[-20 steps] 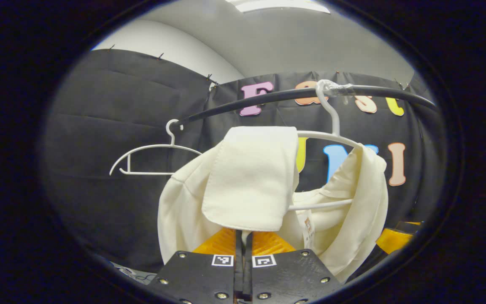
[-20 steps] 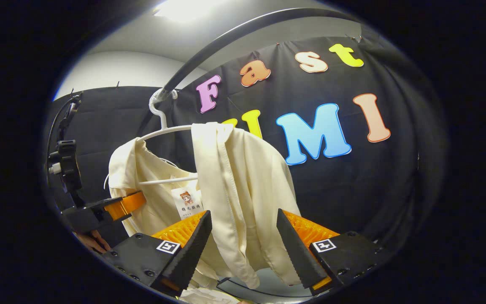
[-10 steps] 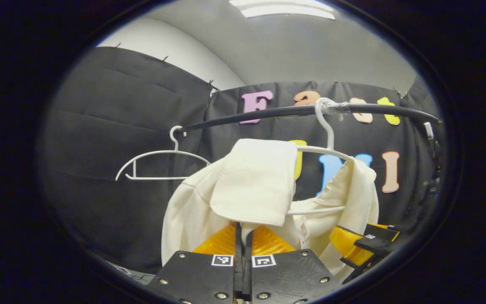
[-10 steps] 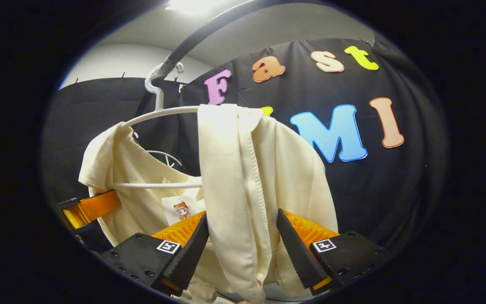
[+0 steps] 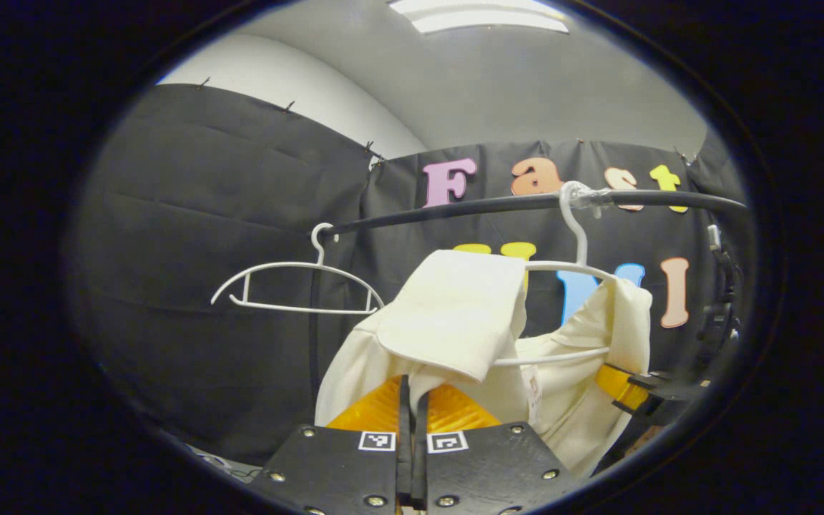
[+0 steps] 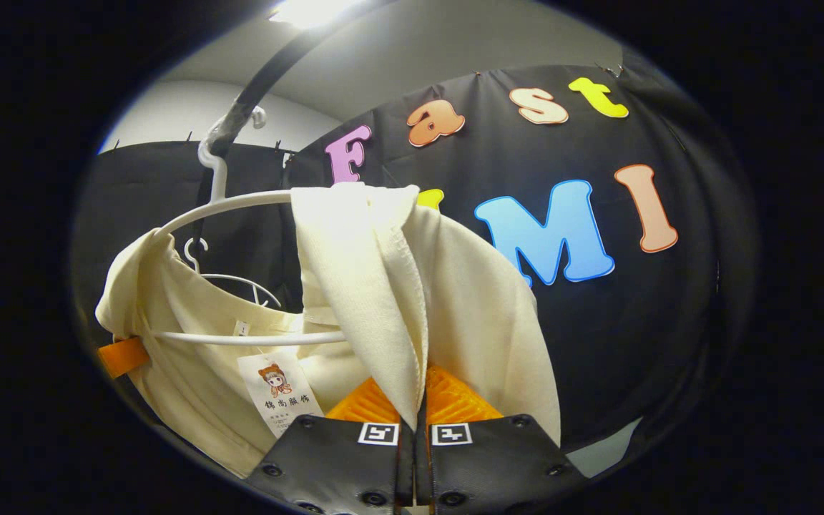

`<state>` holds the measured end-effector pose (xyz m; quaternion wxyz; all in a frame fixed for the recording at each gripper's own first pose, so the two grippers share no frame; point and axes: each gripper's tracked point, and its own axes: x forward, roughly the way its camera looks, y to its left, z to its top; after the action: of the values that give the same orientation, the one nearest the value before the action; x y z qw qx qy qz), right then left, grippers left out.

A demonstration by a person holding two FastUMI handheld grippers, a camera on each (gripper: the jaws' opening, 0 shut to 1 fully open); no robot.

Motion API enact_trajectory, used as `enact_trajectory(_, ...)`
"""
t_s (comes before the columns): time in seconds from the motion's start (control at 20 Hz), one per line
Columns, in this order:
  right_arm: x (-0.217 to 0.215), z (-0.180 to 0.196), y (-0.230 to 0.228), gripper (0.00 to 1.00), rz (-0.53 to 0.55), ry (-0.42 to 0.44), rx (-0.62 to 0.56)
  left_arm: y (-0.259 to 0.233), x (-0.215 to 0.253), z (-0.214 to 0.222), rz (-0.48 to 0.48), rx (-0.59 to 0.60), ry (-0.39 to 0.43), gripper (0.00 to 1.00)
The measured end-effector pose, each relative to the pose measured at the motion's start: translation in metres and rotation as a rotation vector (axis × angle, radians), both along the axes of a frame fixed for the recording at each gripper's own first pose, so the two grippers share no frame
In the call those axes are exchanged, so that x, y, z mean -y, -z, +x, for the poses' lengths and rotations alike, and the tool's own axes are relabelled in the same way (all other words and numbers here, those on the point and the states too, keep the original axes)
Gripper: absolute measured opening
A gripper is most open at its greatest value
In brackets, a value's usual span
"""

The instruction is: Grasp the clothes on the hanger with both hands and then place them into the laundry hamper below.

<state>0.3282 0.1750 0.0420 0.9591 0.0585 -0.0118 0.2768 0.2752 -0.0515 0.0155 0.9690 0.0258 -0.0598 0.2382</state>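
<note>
A cream garment hangs on a white hanger from a black rail. In the left gripper view my left gripper is shut on the garment's lower fold, cloth pinched between its fingers. In the right gripper view the same garment drapes over the hanger, and my right gripper is shut on its hanging edge. A paper tag dangles from the collar. The right gripper also appears at the garment's far side in the left gripper view.
An empty white hanger hangs on the rail to the left of the garment in the left gripper view. Black cloth walls the booth behind. A ceiling light is overhead.
My right gripper has gone from open around the garment's hanging edge to shut on it. The left gripper stays shut on the cloth; the garment and hanger have shifted slightly right in its view.
</note>
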Motion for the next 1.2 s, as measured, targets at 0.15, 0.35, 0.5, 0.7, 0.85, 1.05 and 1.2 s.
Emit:
enact_trajectory(0.15,0.014,0.008,-0.011,0.02,0.04,0.011,0.016,-0.008,-0.016,0.002,-0.007,0.031,-0.021,0.0)
enact_trajectory(0.35,0.056,0.03,-0.034,0.0,0.145,0.141,0.054,-0.022,-0.03,0.002,-0.001,0.061,-0.039,0.01)
enact_trajectory(0.5,0.067,0.043,-0.034,0.02,0.162,0.179,0.038,-0.031,-0.033,-0.003,-0.007,0.085,-0.034,0.01)
enact_trajectory(0.7,0.074,0.043,-0.045,0.02,0.179,0.199,0.053,-0.044,-0.04,-0.012,0.008,0.112,-0.031,0.0)
enact_trajectory(0.85,0.079,0.053,-0.051,0.02,0.227,0.201,0.033,-0.056,-0.065,-0.019,-0.029,0.151,-0.041,0.0)
enact_trajectory(1.05,0.087,0.06,-0.055,0.02,0.276,0.197,-0.003,-0.049,-0.096,-0.021,-0.076,0.12,-0.02,0.01)
enact_trajectory(1.2,0.096,0.06,-0.057,0.02,0.332,0.179,-0.039,-0.02,-0.102,-0.013,-0.179,0.101,0.016,0.01)
